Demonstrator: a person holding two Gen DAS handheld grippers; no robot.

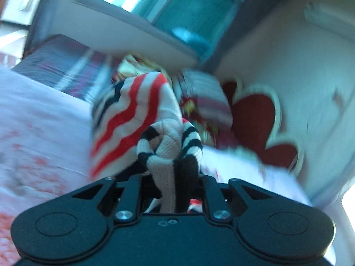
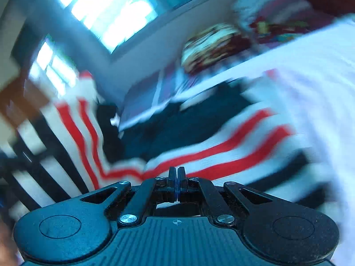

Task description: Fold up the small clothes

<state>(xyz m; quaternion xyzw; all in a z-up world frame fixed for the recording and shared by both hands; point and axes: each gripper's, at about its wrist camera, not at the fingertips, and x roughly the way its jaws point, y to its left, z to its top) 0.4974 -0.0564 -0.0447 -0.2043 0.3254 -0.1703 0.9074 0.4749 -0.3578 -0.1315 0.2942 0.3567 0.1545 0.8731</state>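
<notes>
Closest to the left wrist camera, the left gripper (image 1: 172,177) is clamped on a bunched wad of a knitted striped garment (image 1: 137,119), its black arms nearly drawn together with the cloth filling the narrow gap between them. The knit there is ribbed, cream with black bands, twisted into folds that rise straight out of the grip; its fingertips are buried in the fabric. Above and to the left of that wad the same garment swells into a rounded cream panel crossed by wavy red stripes, with a few black ones along its left edge, held up off the white bedspread (image 1: 40,119). In the right wrist view, the right gripper (image 2: 176,174) has its two fingers pressed flat against each other, and no cloth shows between them. Just beyond its tips the striped garment (image 2: 221,155) lies spread over the white bedspread (image 2: 310,84), red and black bands running out to the right, while another part of it rises at the left with red and black stripes, blurred. A dark patch sits in the middle of the garment; what it is cannot be told. Farther back on the bedspread are patterned pillows (image 1: 206,102), a red heart-shaped cushion (image 1: 255,119) to their right, and behind them a window (image 2: 108,11).
</notes>
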